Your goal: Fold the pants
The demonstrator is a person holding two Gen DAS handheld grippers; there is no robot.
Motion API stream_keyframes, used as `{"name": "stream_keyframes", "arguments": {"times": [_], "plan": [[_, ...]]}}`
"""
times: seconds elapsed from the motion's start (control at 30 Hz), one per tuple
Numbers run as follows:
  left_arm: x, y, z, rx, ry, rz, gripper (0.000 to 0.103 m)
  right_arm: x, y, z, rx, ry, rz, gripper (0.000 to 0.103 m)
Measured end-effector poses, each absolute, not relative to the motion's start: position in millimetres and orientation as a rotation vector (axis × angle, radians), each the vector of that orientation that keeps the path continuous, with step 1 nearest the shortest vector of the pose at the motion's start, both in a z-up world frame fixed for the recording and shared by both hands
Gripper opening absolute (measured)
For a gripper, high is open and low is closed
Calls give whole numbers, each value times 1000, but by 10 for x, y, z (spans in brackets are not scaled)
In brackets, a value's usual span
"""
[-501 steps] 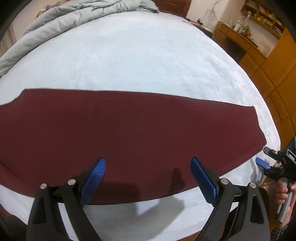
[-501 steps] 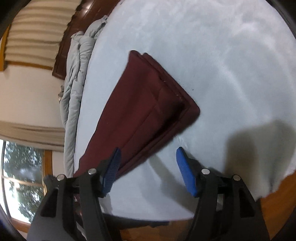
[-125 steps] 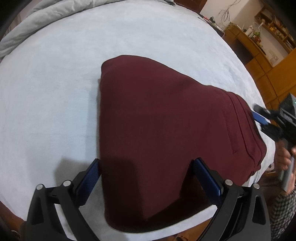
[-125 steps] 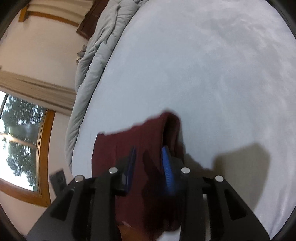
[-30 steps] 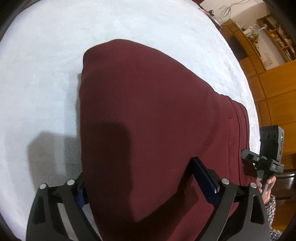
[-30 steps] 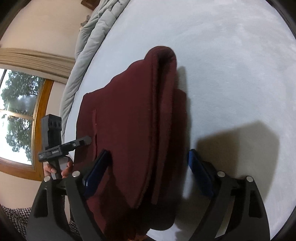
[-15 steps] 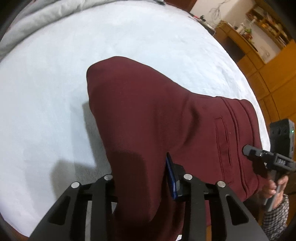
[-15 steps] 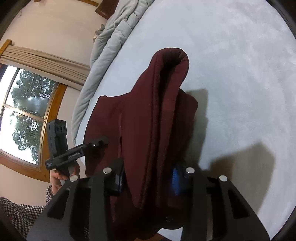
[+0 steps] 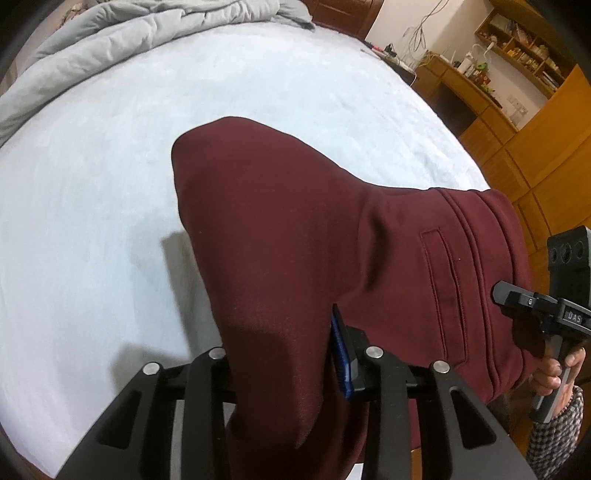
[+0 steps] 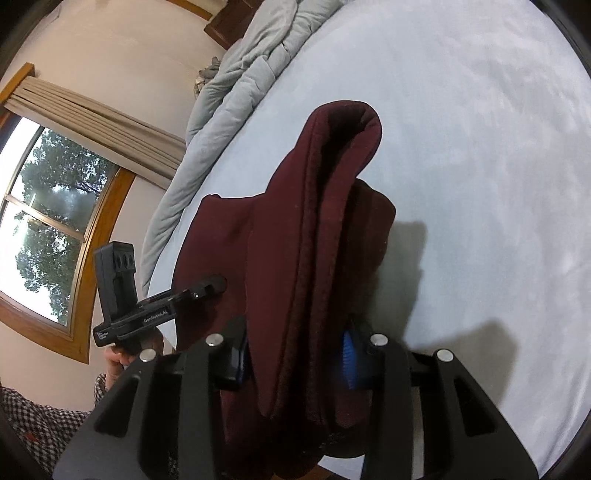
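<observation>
The maroon pants point(image 9: 295, 236) are folded in several layers and held up off the pale bed sheet point(image 9: 110, 147). My left gripper point(image 9: 284, 350) is shut on the near edge of the folded leg end. My right gripper point(image 10: 295, 354) is shut on the waistband end point(image 10: 317, 229), with cloth bunched between its blue pads point(image 10: 348, 360). The back pocket point(image 9: 443, 284) and waistband face the left wrist camera. The right gripper also shows at the right edge of the left wrist view point(image 9: 517, 299). The left gripper shows in the right wrist view point(image 10: 214, 284).
A grey duvet point(image 9: 129, 26) is bunched along the bed's far side, also in the right wrist view point(image 10: 236, 92). Wooden cabinets and shelves point(image 9: 517, 92) stand beyond the bed. A window with curtains point(image 10: 48, 206) is on the wall at the left.
Both grippers, open around the pants one second ago, have closed on them and lifted the bundle. The folded cloth now hangs higher above the sheet.
</observation>
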State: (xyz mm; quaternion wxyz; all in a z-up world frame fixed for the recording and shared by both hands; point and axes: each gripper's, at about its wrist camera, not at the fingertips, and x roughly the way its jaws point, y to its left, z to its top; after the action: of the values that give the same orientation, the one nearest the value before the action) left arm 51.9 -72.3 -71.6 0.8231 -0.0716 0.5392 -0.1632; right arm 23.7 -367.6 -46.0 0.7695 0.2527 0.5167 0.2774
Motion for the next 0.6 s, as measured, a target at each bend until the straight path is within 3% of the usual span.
{"name": "stream_keyframes", "arguments": {"times": [0.6], "plan": [[1189, -889, -625, -125, 1053, -305, 35, 1135, -3646, -374, 493, 1088, 587, 36]]}}
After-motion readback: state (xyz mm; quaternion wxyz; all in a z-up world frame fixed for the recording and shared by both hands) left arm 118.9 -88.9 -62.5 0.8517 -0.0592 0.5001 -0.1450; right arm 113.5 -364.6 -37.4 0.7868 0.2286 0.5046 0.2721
